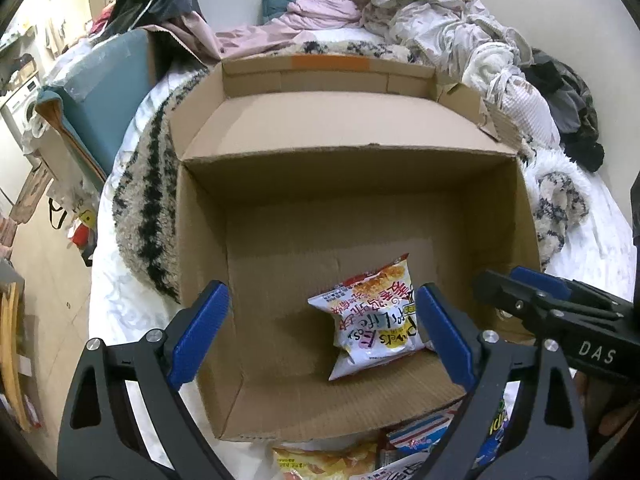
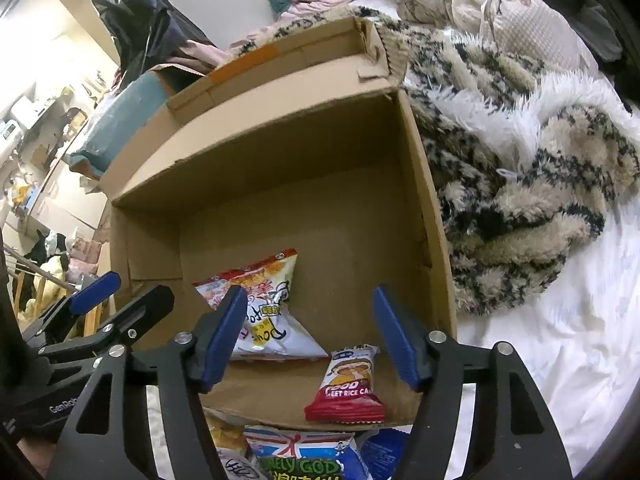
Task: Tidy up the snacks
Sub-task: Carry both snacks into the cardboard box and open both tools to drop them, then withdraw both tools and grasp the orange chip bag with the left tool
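An open cardboard box [image 1: 400, 132] [image 2: 424, 184] lies on a bed. A white and red snack bag [image 1: 372, 320] [image 2: 264, 304] rests on its floor near the front. A small red rice cake packet [image 2: 348, 384] lies at the box's front right edge. My left gripper [image 1: 320, 332] is open and empty above the box's front, its fingers either side of the white bag. My right gripper [image 2: 310, 332] is open and empty above the rice cake packet; it also shows in the left wrist view [image 1: 540, 300]. More snack packets [image 1: 360, 456] [image 2: 304, 456] lie on the bed before the box.
A furry black and cream blanket [image 2: 520, 184] [image 1: 148, 184] lies beside the box on both sides. Crumpled clothes and bedding [image 1: 420, 12] are piled at the back. A teal cushion [image 1: 108, 92] sits left of the box. The room floor [image 1: 44, 248] is at far left.
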`<action>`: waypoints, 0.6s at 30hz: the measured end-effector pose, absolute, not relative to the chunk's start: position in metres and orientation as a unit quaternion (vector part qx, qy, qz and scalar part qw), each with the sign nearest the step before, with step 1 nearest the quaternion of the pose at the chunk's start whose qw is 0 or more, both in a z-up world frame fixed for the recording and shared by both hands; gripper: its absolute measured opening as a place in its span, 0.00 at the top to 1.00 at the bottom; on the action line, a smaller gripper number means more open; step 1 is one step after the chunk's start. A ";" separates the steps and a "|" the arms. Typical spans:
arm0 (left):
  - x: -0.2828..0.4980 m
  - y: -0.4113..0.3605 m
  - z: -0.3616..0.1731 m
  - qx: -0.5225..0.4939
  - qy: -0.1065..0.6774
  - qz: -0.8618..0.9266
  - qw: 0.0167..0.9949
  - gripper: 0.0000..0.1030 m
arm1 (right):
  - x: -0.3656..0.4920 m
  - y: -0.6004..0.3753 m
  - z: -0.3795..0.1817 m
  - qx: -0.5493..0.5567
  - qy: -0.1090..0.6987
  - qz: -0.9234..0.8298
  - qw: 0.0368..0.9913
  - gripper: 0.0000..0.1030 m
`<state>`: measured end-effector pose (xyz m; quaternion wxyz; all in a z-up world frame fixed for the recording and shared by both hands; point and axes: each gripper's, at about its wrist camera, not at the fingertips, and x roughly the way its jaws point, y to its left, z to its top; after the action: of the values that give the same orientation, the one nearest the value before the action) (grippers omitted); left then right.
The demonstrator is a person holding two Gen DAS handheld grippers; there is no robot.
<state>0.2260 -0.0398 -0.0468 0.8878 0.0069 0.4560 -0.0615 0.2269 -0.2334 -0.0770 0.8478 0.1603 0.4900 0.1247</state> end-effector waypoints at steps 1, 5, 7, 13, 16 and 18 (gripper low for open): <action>0.224 -0.039 -0.045 0.006 0.454 -0.063 0.889 0.10 | 0.226 -0.234 -0.075 0.160 0.488 0.125 0.849 0.32; 0.213 -0.034 -0.037 0.000 0.448 -0.066 0.892 0.10 | 0.223 -0.236 -0.070 0.159 0.482 0.122 0.853 0.30; 0.206 -0.030 -0.033 0.003 0.442 -0.058 0.895 0.10 | 0.222 -0.237 -0.068 0.158 0.481 0.123 0.853 0.30; 0.190 -0.022 -0.022 -0.002 0.437 -0.047 0.898 0.09 | 0.213 -0.238 -0.059 0.160 0.472 0.129 0.857 0.30; 0.176 -0.020 -0.017 0.006 0.430 -0.046 0.902 0.09 | 0.204 -0.241 -0.052 0.160 0.466 0.132 0.860 0.30; 0.169 -0.019 -0.015 0.008 0.430 -0.049 0.902 0.09 | 0.197 -0.243 -0.047 0.158 0.463 0.133 0.862 0.30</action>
<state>0.1692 -0.0185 -0.0150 0.9016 0.0075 0.4297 -0.0494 0.1973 -0.2433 -0.0471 0.8622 0.1583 0.4625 0.1327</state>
